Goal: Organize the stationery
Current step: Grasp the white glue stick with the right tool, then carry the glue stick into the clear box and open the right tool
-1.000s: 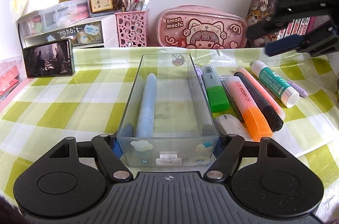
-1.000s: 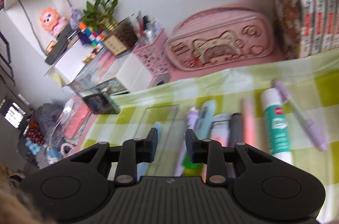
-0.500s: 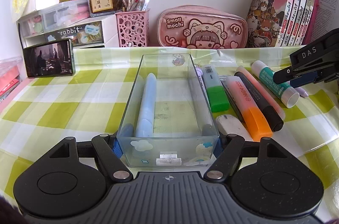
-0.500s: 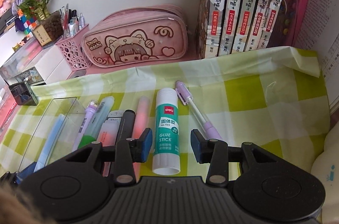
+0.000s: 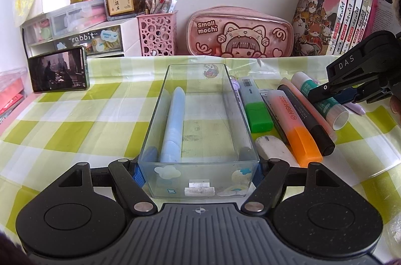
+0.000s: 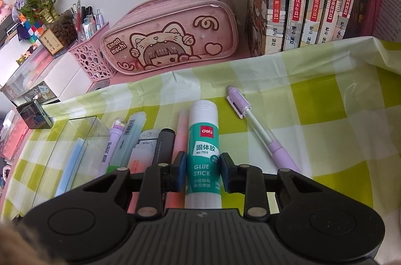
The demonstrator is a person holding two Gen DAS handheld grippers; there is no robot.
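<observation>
My left camera sits low behind my left tongs [image 5: 198, 174], facing the back wall, close over the clear box [image 5: 198, 114]. My right camera looks steeply down past my right tongs [image 6: 203, 172], close above the glue stick [image 6: 203, 139]. Both views share the box, the glue stick and the pink pencil case [image 5: 240, 34].

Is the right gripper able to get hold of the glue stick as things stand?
Probably yes. The right gripper already straddles the glue stick, its jaws closing with the stick between them. Nothing lies on top; the pink marker alongside looks close, but the near pad has slipped in beside it.
</observation>
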